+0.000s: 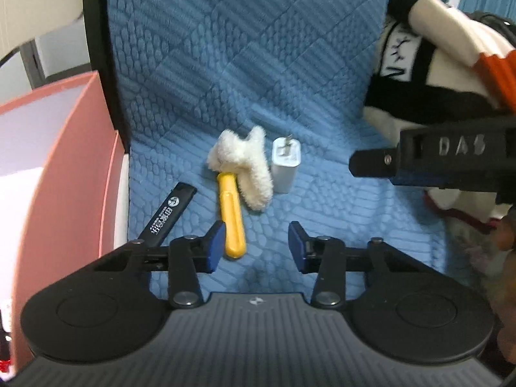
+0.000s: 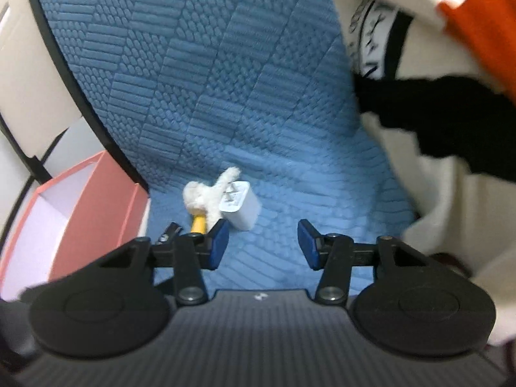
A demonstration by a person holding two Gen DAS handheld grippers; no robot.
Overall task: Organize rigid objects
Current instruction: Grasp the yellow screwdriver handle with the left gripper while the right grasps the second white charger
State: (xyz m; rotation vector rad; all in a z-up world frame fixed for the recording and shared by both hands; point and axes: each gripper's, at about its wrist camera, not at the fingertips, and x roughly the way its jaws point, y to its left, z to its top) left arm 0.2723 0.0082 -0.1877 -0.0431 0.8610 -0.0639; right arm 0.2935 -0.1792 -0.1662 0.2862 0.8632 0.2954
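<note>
Both grippers, left point(image 1: 256, 245) and right point(image 2: 262, 243), part-open, empty; left view alone shows black stick point(image 1: 171, 214).

The left gripper point(image 1: 256, 243) hangs empty over a yellow-handled brush point(image 1: 237, 190), white charger point(image 1: 285, 164) just beside.

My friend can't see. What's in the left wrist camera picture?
An open, empty left gripper hovers over a blue quilted mat near a yellow-handled fluffy brush, a white charger plug and a black stick. A pink box sits left.
</note>
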